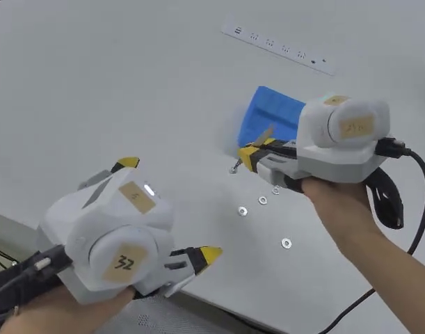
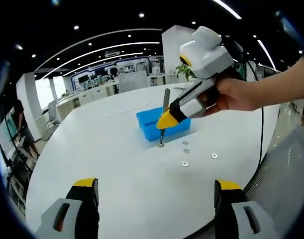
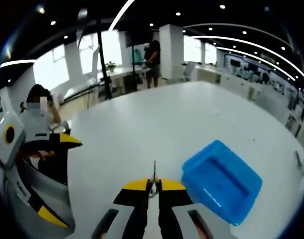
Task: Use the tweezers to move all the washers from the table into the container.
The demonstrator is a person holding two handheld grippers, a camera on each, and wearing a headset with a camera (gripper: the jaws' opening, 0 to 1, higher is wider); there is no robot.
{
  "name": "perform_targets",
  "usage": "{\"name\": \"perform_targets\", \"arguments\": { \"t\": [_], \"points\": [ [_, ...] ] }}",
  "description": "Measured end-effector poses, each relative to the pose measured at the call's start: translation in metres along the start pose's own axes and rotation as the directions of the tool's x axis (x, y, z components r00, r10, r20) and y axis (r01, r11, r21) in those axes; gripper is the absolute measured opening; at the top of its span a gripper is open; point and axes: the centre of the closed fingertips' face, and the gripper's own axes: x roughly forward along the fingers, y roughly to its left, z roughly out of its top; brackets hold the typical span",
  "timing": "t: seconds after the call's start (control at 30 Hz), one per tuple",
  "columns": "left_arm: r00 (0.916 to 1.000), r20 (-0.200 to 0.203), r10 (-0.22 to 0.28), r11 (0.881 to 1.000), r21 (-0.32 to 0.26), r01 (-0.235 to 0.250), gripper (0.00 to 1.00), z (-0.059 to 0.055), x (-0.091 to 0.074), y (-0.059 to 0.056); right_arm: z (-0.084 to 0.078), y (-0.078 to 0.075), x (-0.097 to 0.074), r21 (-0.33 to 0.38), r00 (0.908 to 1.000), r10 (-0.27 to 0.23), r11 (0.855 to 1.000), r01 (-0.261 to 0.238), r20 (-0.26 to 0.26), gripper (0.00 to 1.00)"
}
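The white bench (image 1: 94, 83) stretched wide under me. My left gripper (image 2: 155, 184) hung over its near edge, jaws wide apart, holding nothing. The blue container (image 1: 271, 111) sat toward the bench's middle. My right gripper (image 1: 248, 154) was clamped tight on the tweezers (image 2: 165, 102), their tips down at one washer (image 1: 233, 170) just beside the container. Four more washers (image 1: 262, 200) lay loose between the container and the near edge.
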Motion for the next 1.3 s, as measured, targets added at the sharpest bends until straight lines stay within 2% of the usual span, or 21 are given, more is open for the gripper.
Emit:
{"name": "perform_targets", "arguments": {
  "t": [0.17, 0.3, 0.4, 0.47, 0.63, 0.77, 0.87, 1.03, 1.2, 1.3],
  "points": [
    [0.9998, 0.009, -0.015, 1.000, -0.012, 0.015, 0.99, 0.001, 0.000, -0.002, 0.020, -0.017, -0.014, -0.037, 0.9987, -0.039, 0.999, 0.040, 0.033, 0.02],
    [0.9981, 0.006, -0.061, 0.998, -0.010, 0.061, 0.99, 0.001, 0.000, -0.010, 0.033, -0.033, -0.020, -0.046, 0.9964, -0.065, 0.997, 0.068, 0.055, 0.02],
    [0.9960, 0.009, -0.089, 0.996, 0.007, 0.089, 0.99, 0.001, 0.000, -0.017, 0.037, -0.053, -0.018, -0.051, 0.9931, -0.104, 0.993, 0.106, 0.054, 0.03],
    [0.9951, -0.012, -0.099, 0.995, 0.014, 0.099, 0.99, -0.002, 0.001, -0.020, 0.038, -0.064, -0.015, -0.038, 0.9911, -0.121, 0.992, 0.123, 0.055, 0.03],
    [0.9884, -0.003, -0.152, 0.988, 0.005, 0.152, 0.99, -0.001, 0.001, -0.030, 0.040, -0.082, -0.003, 0.001, 0.9886, -0.141, 0.990, 0.141, 0.053, 0.03],
    [0.9851, -0.021, -0.171, 0.985, 0.024, 0.171, 0.96, -0.004, 0.002, -0.035, 0.035, -0.090, 0.017, -0.001, 0.9889, -0.145, 0.989, 0.145, 0.034, 0.03],
    [0.9843, -0.026, -0.175, 0.984, 0.031, 0.175, 0.96, -0.005, 0.002, -0.036, 0.030, -0.095, 0.025, -0.022, 0.9872, -0.159, 0.987, 0.159, 0.013, 0.03],
    [0.9826, -0.042, -0.181, 0.983, 0.027, 0.182, 0.97, -0.008, 0.003, -0.037, 0.012, -0.102, 0.046, -0.030, 0.9860, -0.162, 0.986, 0.161, -0.038, 0.03],
    [0.9812, -0.061, -0.183, 0.981, 0.046, 0.186, 0.96, -0.012, 0.003, -0.038, 0.000, -0.101, 0.058, -0.042, 0.9847, -0.155, 0.987, 0.152, -0.080, 0.03],
    [0.9820, -0.060, -0.179, 0.982, 0.044, 0.182, 0.96, -0.011, 0.003, -0.037, -0.001, -0.101, 0.061, -0.022, 0.9851, -0.152, 0.988, 0.151, -0.081, 0.03]
  ]
}}
